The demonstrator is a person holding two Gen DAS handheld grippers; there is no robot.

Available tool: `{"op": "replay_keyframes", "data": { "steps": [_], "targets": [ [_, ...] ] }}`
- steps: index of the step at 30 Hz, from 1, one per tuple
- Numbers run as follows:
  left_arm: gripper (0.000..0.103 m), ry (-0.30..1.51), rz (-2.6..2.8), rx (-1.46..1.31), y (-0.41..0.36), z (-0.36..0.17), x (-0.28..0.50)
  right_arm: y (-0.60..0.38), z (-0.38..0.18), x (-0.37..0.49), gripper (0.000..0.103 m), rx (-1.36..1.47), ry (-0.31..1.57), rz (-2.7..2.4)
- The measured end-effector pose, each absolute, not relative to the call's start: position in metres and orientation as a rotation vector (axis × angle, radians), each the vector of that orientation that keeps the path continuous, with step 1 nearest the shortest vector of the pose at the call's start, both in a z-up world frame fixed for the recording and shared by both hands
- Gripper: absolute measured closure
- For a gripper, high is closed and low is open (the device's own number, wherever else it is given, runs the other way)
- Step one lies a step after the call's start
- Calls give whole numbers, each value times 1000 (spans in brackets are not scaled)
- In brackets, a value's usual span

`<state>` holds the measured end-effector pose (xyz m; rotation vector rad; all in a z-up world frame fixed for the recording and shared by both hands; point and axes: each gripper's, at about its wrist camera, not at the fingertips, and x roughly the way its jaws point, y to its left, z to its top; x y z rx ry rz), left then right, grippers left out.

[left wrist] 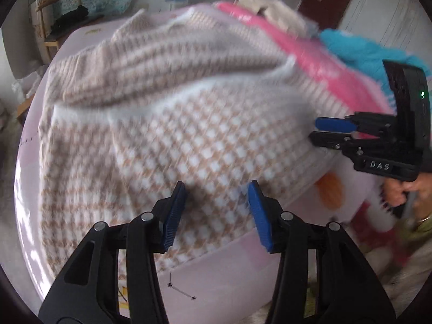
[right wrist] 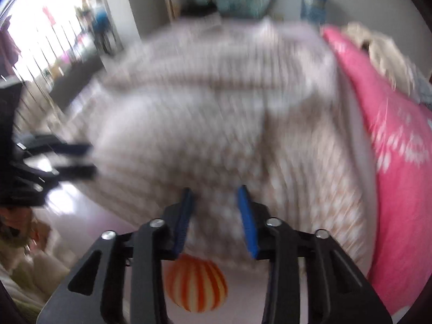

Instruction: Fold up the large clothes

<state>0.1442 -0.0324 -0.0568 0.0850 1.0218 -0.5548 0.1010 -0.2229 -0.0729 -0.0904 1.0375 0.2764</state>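
A large beige-and-white checked knit sweater (left wrist: 189,124) lies spread and partly folded over on a pale pink bed sheet (left wrist: 229,278). My left gripper (left wrist: 216,186) hovers over the sweater's near edge, jaws open with nothing between the blue pads. My right gripper (left wrist: 317,131) reaches in from the right at the sweater's side edge, its jaws a narrow gap apart. In the blurred right wrist view, the right gripper (right wrist: 215,190) is open above the sweater (right wrist: 216,124), and the left gripper (right wrist: 91,159) shows at the left, open.
A pink quilt (right wrist: 399,178) lies along the right of the bed, with a blue cloth (left wrist: 359,48) and a cream garment (left wrist: 272,10) behind it. The sheet has an orange striped ball print (right wrist: 195,286). A wooden chair (left wrist: 54,19) stands beyond the bed. A hand (left wrist: 399,191) holds the right gripper.
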Motion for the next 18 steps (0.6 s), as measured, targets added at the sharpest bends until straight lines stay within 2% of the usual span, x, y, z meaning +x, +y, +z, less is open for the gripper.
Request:
{"op": "replay_keyframes", "data": {
  "steps": [5,7,13,15,18],
  "targets": [
    [56,1042,-571,-4,-12,-59,142,-230,-68,99,74,-95,1062,292],
    [59,1020,-579,-23,-6,-51,143,-235,-62,103,74,-56,1062,301],
    [59,867,-690,-102,-11,-30,151,-214,-33,120,74,-5,909,379],
    [59,895,-717,-107,-22,-37,158,-196,-35,127,74,-9,892,441],
    [59,989,-694,-50,-36,-60,158,-179,-56,136,74,-60,974,451]
  ]
}}
